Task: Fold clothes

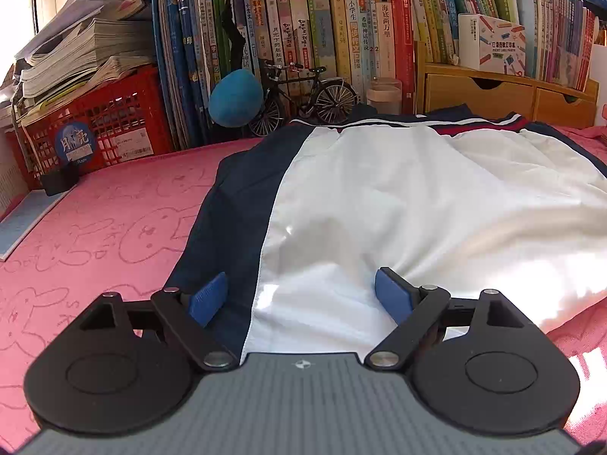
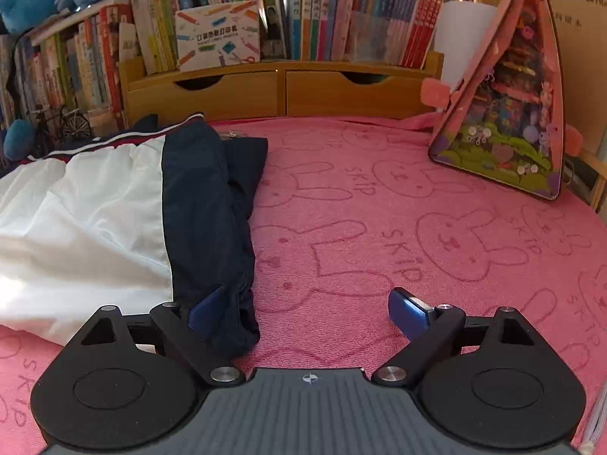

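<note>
Nearest, the left tool (image 1: pixel 301 295) stands wide open with its blue pads (image 1: pixel 208 297) hovering low over the near hem of the garment (image 1: pixel 398 197), one pad above the navy side panel, the other above the white middle; nothing is pinched. Likewise the right tool (image 2: pixel 309 311) is spread wide and empty, its left pad at the navy edge (image 2: pixel 212 227) of the same garment, its right pad over bare pink towel (image 2: pixel 379 208).

Beyond the tools, the garment lies spread flat on the rabbit-printed towel covering the surface, striped collar at the far end near the wooden drawers (image 2: pixel 280 91) and packed bookshelf (image 1: pixel 341 30).

It looks like thin, light, slightly slick jacket fabric: limp, likely to sag and slide when lifted. My judgement is that a sound hold would be on the hem corners or the navy side seams, where doubled cloth gives the pads something to bite.
</note>
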A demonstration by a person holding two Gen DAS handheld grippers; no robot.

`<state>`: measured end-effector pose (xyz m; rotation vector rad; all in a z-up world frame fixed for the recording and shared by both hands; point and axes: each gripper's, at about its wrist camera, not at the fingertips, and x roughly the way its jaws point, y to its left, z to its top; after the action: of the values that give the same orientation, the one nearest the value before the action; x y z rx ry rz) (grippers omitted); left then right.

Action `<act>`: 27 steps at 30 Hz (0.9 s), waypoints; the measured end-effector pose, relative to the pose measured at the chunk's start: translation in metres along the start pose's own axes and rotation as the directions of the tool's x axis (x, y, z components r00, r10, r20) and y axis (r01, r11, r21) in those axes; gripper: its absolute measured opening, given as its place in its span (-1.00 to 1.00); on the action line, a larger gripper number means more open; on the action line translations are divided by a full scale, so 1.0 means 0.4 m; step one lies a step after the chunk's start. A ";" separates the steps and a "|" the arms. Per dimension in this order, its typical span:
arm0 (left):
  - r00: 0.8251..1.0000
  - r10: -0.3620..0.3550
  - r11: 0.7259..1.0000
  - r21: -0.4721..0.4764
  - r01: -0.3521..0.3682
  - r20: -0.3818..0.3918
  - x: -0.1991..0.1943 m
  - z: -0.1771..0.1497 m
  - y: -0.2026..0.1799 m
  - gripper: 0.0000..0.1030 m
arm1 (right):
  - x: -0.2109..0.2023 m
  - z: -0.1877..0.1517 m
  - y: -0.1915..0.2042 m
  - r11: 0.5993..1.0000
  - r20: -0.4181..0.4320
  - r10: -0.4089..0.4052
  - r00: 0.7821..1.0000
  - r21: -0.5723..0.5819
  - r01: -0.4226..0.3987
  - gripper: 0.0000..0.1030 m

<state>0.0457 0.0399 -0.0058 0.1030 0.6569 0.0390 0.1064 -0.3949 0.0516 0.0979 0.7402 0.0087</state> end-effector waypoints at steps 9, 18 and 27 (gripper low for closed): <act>1.000 0.004 1.000 0.003 -0.004 0.002 0.001 0.000 0.000 0.71 | -0.099 0.014 0.089 0.997 0.149 0.051 0.988 0.041 -0.058 0.72; 1.000 0.011 1.000 -0.001 -0.011 0.000 0.001 0.002 0.002 0.76 | -0.039 -0.007 0.415 0.898 -0.007 0.419 0.908 -0.144 -0.416 0.72; 1.000 -0.009 1.000 -0.025 0.009 -0.006 0.005 0.003 0.011 0.77 | 0.001 -0.030 0.273 0.969 0.021 0.194 0.981 -0.163 -0.188 0.56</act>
<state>0.0479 0.0443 -0.0055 0.0756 0.6633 0.0393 0.1014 -0.2852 0.0526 0.0153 0.6884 0.2497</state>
